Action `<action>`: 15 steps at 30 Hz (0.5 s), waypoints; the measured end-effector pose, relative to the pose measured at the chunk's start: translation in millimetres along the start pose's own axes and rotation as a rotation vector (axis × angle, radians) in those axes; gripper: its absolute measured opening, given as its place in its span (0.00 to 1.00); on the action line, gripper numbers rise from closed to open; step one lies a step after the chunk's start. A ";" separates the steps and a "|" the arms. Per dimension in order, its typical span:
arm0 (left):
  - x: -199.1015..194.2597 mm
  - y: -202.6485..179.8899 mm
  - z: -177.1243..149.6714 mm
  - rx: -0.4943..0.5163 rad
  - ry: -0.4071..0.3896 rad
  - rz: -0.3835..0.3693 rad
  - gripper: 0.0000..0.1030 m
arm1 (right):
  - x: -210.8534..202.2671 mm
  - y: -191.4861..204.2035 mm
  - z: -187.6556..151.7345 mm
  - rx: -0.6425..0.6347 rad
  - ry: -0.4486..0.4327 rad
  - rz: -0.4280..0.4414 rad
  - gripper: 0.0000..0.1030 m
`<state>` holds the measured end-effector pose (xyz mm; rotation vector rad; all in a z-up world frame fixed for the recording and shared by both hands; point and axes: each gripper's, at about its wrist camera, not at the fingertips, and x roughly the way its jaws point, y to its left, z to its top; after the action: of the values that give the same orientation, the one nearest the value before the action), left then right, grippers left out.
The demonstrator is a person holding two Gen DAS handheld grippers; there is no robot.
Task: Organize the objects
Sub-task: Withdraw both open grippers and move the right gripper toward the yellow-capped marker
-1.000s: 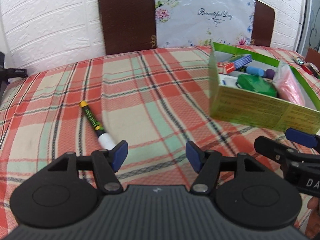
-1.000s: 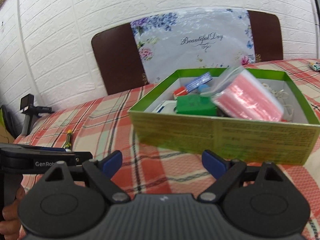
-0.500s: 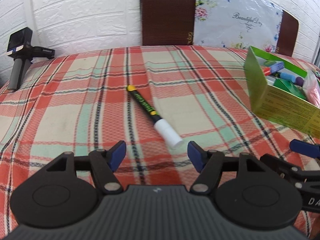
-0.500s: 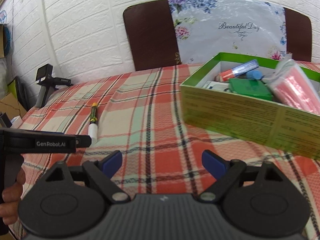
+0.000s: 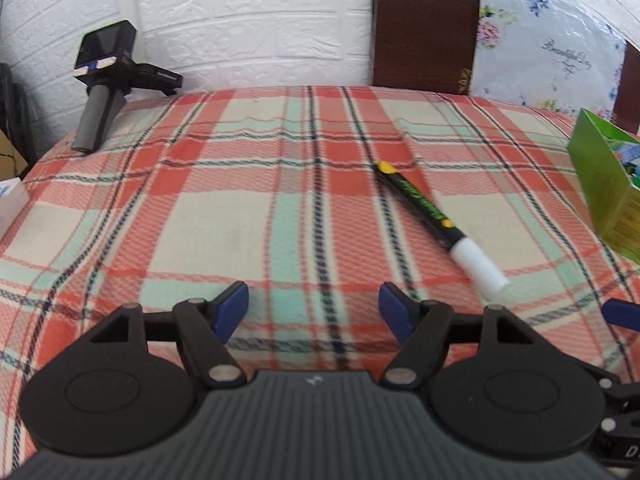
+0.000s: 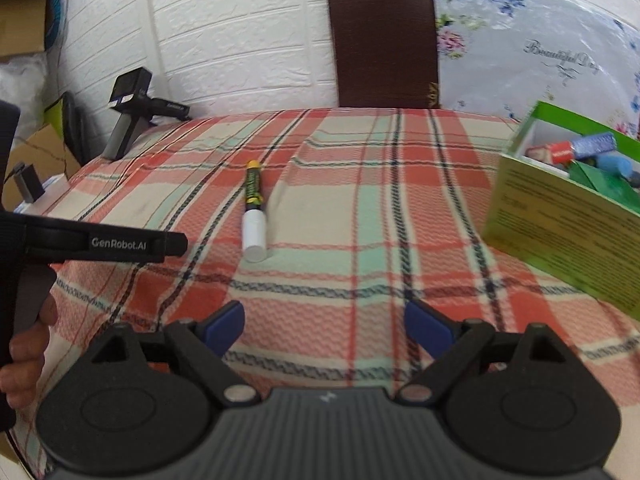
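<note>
A spare black handheld gripper with a grey handle (image 5: pixel 105 92) stands at the far left edge of the red, cream and mint plaid tablecloth (image 5: pixel 224 216). The left gripper (image 5: pixel 313 308) has just been opening, nothing between its blue pads; the right gripper (image 6: pixel 324 326) is spread wide and empty. The black marker with a white cap and yellow end (image 5: pixel 436 222) lies flat mid-cloth, left of the green cardboard box of small items (image 6: pixel 560 216).
</note>
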<state>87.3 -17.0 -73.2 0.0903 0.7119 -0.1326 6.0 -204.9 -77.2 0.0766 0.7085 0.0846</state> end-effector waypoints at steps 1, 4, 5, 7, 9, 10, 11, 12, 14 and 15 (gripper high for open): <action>1.7 3.1 0.4 0.001 -0.005 0.007 0.72 | 2.3 3.0 1.8 -0.010 0.000 0.002 0.89; 7.1 11.1 2.3 0.000 -0.023 0.021 0.76 | 11.1 10.2 8.2 -0.035 0.000 0.005 0.89; 8.9 12.8 3.1 -0.001 -0.028 0.026 0.77 | 14.7 12.0 10.9 -0.042 0.000 0.003 0.89; 12.2 17.1 4.3 -0.006 -0.037 0.033 0.78 | 23.2 16.5 16.9 -0.053 0.000 -0.001 0.89; 14.5 21.3 4.7 -0.013 -0.046 0.039 0.81 | 30.2 19.4 22.9 -0.062 0.001 -0.001 0.89; 15.6 23.0 4.9 -0.015 -0.051 0.042 0.81 | 33.3 20.7 25.7 -0.066 0.002 0.002 0.88; 16.7 24.6 4.9 -0.017 -0.056 0.044 0.83 | 37.1 23.2 28.3 -0.071 0.003 0.005 0.88; 17.7 26.0 4.7 -0.018 -0.062 0.045 0.85 | 40.1 24.9 30.5 -0.077 0.004 0.007 0.88; 19.6 28.7 4.5 -0.019 -0.073 0.043 0.87 | 46.5 30.7 34.1 -0.096 0.006 0.010 0.88; 20.2 29.7 4.3 -0.021 -0.079 0.043 0.88 | 49.2 33.4 35.2 -0.106 0.006 0.011 0.88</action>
<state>109.7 9.9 -82.1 0.0799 0.6324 -0.0873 64.5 -168.1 -79.0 -0.0217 0.7084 0.1329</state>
